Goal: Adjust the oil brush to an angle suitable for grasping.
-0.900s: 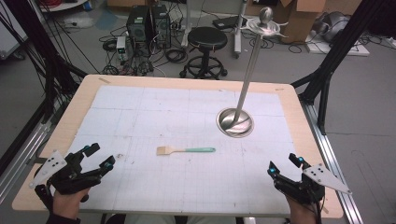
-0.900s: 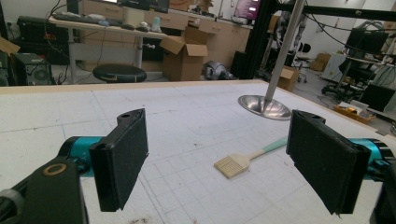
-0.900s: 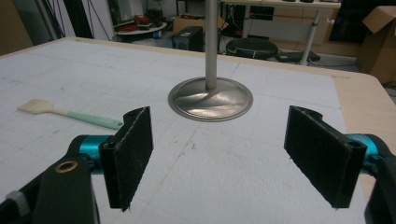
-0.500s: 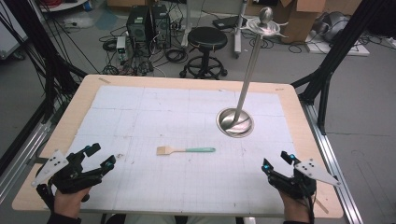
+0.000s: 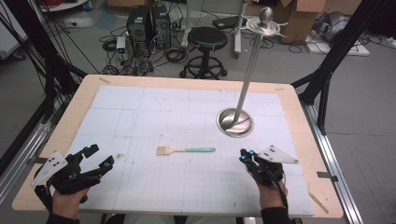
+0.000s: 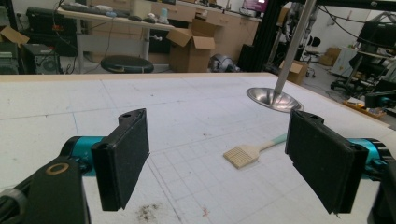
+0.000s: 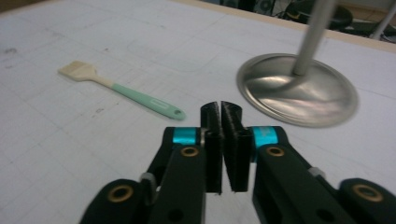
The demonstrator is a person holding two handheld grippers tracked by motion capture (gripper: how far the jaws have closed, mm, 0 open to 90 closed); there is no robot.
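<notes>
Brush (image 5: 185,150) with a pale head and mint-green handle lies flat on the white gridded mat (image 5: 140,112), between the two grippers and in front of the round steel base of an upright stand (image 5: 235,122). The left gripper (image 5: 100,157), at the mat's near left, has its jaws spread wide and empty. The right gripper (image 5: 246,155), near the handle's tip, has its jaws pressed together on nothing.

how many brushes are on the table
1. The brush lies flat near the middle of the white mat, bristles toward the left tongs, handle tip toward the right tongs. Neither touches it.
</notes>
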